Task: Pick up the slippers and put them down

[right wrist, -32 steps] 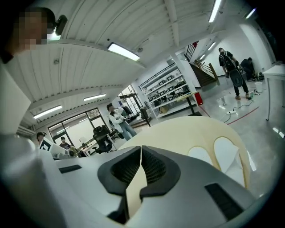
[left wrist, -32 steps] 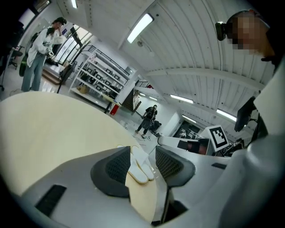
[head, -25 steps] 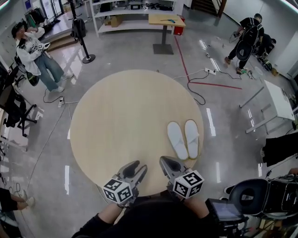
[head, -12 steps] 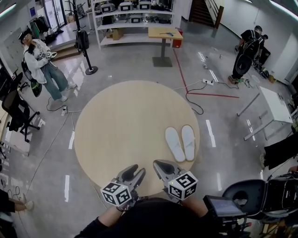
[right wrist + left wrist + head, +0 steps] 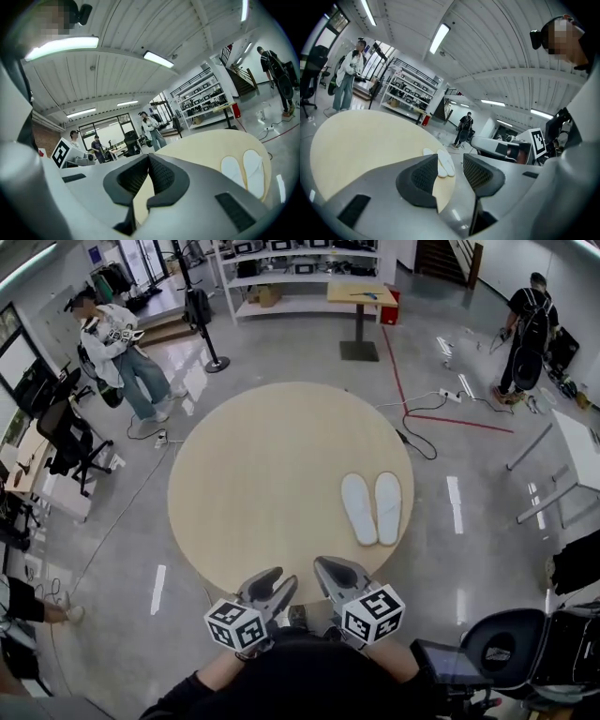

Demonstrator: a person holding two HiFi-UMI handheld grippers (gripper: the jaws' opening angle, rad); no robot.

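A pair of white slippers lies side by side on the right part of the round light-wood table. Both grippers hover at the table's near edge, well short of the slippers and to their left. My left gripper is open and empty; in the left gripper view the slippers show through the gap of the left gripper. My right gripper is shut on nothing. In the right gripper view the right gripper has its pads together, with the slippers off to the right.
A person stands on the floor at the back left, another at the back right. Shelves and a small desk stand behind the table. Cables cross the floor. Office chairs stand at the left and near right.
The head view has swung, so the table and slippers sit further right in the picture. Both grippers moved together along the near table edge. The slippers stay put on the table.
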